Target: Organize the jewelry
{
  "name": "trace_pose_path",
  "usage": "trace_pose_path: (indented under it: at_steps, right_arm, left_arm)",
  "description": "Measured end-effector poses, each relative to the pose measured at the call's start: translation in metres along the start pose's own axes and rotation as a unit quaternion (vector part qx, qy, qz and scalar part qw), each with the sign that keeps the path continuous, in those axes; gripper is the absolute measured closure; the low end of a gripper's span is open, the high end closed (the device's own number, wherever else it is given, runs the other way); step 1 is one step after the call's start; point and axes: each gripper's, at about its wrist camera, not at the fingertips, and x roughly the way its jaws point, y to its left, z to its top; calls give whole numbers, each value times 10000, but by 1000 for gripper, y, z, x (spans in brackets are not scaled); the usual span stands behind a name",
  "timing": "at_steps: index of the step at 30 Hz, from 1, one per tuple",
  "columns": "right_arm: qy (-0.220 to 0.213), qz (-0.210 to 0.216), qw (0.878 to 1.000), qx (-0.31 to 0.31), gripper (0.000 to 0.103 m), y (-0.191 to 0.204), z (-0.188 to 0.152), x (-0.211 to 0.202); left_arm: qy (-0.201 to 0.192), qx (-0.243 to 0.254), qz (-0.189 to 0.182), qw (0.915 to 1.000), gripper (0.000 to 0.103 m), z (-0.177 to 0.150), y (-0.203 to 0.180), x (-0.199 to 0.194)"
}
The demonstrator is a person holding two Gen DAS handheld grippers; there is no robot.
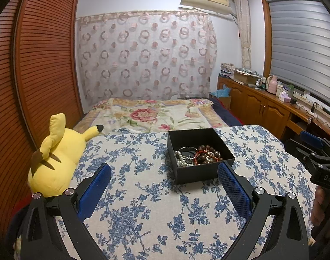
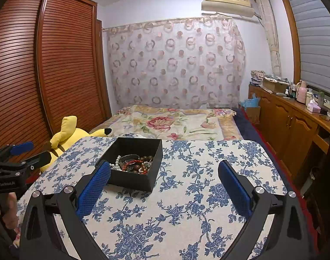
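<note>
A black open box [image 1: 197, 173] stands on a table with a blue floral cloth [image 1: 143, 205]. Inside lie a white pearl strand [image 1: 180, 159], brown wooden beads [image 1: 209, 151], a red cord bracelet and a dark bangle, all tangled together. My left gripper [image 1: 163, 177] is open and empty, just short of the box. My right gripper [image 2: 163, 177] is open and empty, to the right of the box [image 2: 132, 178]; its left finger [image 2: 95, 186] overlaps the box's near left corner. The jewelry [image 2: 133, 164] also shows in the right wrist view.
A yellow plush toy [image 1: 56, 151] lies at the table's left edge. A bed with a floral cover [image 1: 151, 114] is behind the table. A wooden wardrobe [image 1: 34, 65] stands on the left, and a cluttered wooden cabinet [image 1: 262, 106] on the right.
</note>
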Motion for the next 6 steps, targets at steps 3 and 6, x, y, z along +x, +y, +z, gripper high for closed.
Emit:
trace_pose_path:
  at_steps: [3, 6]
  right_arm:
    - [0, 0, 10000, -4, 3, 0, 0, 0]
    - [-5, -1, 10000, -3, 3, 0, 0, 0]
  left_arm:
    - [8, -4, 1, 10000, 8, 0, -1, 0]
    - [6, -7, -1, 10000, 8, 0, -1, 0]
